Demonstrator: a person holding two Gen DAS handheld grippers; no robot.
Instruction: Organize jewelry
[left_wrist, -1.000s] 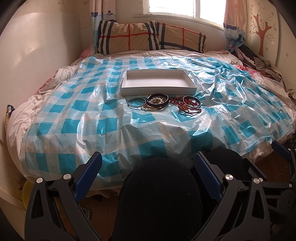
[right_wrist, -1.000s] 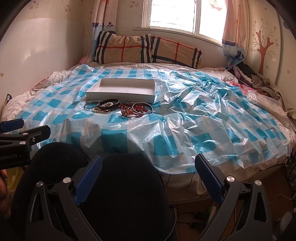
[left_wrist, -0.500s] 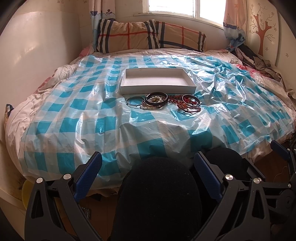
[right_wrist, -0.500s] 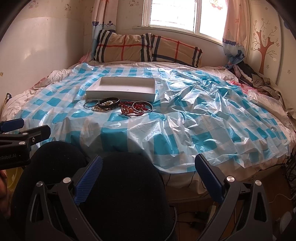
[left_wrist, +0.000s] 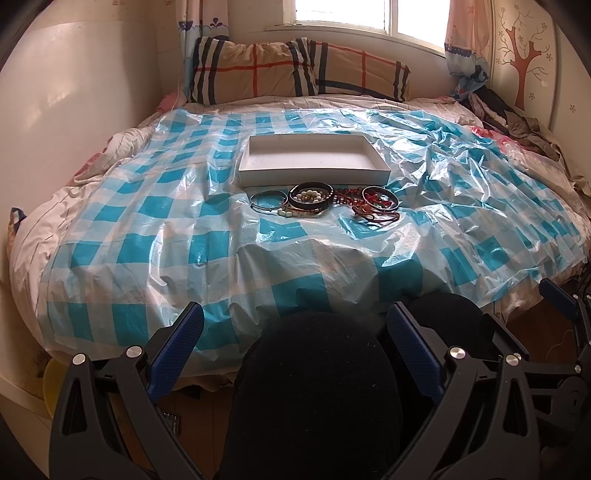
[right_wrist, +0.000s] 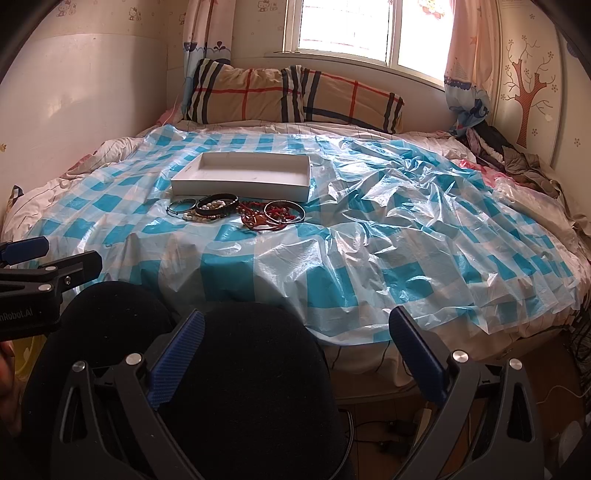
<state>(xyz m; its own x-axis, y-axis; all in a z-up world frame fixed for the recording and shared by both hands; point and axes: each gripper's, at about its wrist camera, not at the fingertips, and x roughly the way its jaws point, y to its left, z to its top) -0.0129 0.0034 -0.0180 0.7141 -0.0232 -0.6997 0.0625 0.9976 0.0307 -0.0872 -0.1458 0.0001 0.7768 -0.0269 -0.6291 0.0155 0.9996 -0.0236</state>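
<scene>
Bed bears tray — tangled jewelry pieces indistinct

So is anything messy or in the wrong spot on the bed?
Yes: the bracelets lie in a tangled heap on the checked plastic sheet, just in front of the white tray, which has nothing in it. Both grippers hang open, far back.

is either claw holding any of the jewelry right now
No. The left claw and right claw are both open and empty; the bracelets lie on the bed in front of the white tray.
</scene>
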